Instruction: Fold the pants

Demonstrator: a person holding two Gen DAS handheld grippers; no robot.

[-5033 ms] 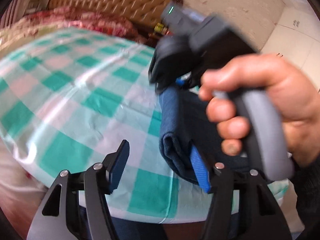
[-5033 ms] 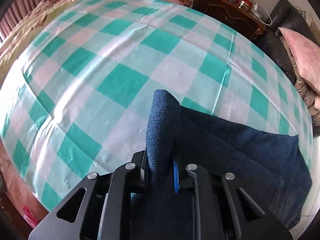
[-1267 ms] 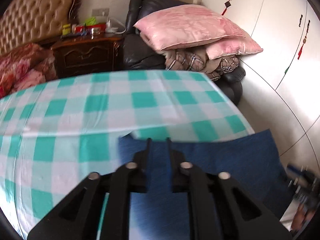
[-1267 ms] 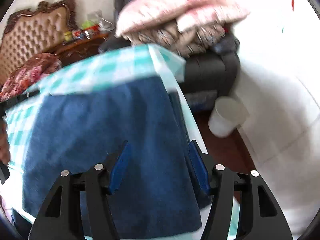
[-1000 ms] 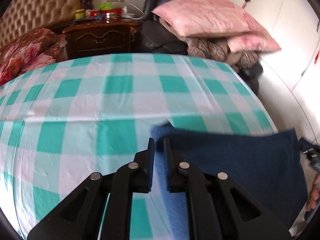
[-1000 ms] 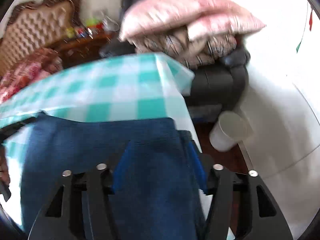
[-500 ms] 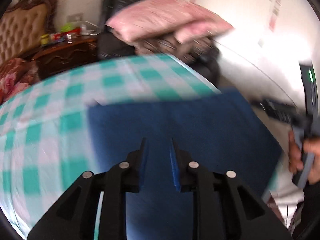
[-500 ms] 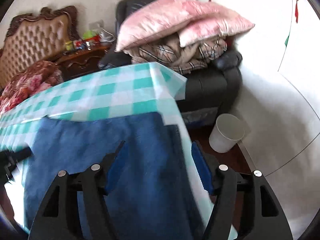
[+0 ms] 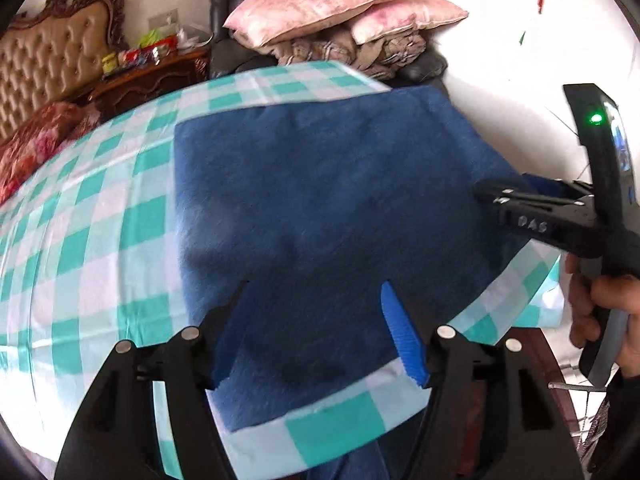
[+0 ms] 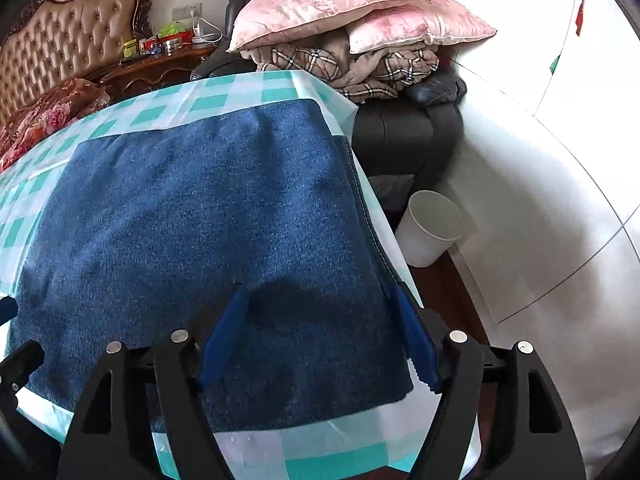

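Folded blue pants (image 10: 208,216), flat rectangle on checked sheet (image 9: 92,216), long axis along near bed edge, left gripper (image 9: 316,332) and right gripper (image 10: 320,336) jaws just widened, spread above cloth, gripping nothing

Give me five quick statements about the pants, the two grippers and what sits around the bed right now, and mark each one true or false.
1. The blue pants lie spread flat on the checked bedsheet. True.
2. The left gripper is clamped on the fabric. False: its jaws have just been opening and stand apart, with nothing pinched.
3. The right gripper is open above the pants. True.
4. A white bin stands on the floor beside the bed. True.
5. The pink pillows lie on the pants. False: they are stacked on folded blankets on the dark armchair beyond the bed.
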